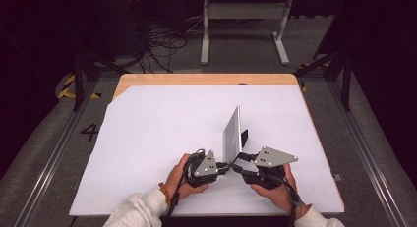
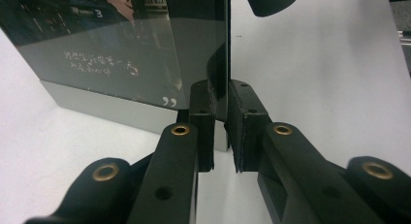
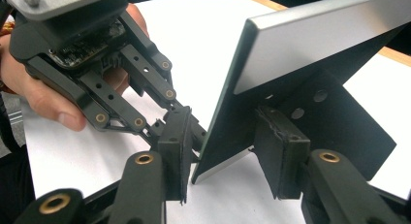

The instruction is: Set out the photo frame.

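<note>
Two tongs meet at one picture frame, standing upright on the bench, long edge running away from me. My left tongs pinch its near edge; my right tongs straddle the near corner, pads not clearly pressing.

From my remote station I record two handheld units. The left gripper and the right gripper are black plastic, each topped by a grey three-cornered plate fixed with small dark screws. Their linkage arms carry brass-coloured rivets and plain bored holes, and the jaws end in black ribbed pads. A circuit board sits exposed in the left unit's housing. Black cables trail from both. The person wears light grey sleeves and an orange wristband.
</note>
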Action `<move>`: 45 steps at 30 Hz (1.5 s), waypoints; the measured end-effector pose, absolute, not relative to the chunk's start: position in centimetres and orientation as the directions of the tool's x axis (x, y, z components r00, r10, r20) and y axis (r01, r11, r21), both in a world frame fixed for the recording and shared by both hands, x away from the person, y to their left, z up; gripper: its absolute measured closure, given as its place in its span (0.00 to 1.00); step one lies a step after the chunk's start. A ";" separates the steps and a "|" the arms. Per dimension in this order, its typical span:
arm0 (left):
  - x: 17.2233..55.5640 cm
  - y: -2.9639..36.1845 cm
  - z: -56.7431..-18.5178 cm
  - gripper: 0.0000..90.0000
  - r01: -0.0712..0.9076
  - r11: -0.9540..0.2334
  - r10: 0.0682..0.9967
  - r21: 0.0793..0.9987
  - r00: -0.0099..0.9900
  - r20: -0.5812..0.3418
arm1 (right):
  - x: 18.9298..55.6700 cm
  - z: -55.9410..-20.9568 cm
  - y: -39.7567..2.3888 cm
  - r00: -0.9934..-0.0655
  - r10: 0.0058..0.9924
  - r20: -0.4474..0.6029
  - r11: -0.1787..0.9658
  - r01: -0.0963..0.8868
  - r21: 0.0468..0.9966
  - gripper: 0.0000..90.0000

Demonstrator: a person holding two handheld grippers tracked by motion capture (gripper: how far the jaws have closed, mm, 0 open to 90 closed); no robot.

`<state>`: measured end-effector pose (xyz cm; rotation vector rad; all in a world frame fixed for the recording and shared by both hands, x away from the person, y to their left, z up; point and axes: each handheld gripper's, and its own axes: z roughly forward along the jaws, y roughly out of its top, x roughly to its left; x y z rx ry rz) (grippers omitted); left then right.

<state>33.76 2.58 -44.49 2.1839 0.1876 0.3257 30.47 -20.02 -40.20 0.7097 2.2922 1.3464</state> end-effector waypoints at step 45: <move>33.3 12.5 -43.7 0.53 0.177 -0.568 0.452 0.804 0.883 0.125 | 30.9 -41.7 -21.1 -0.712 0.701 -0.049 0.361 0.294 0.885 0.67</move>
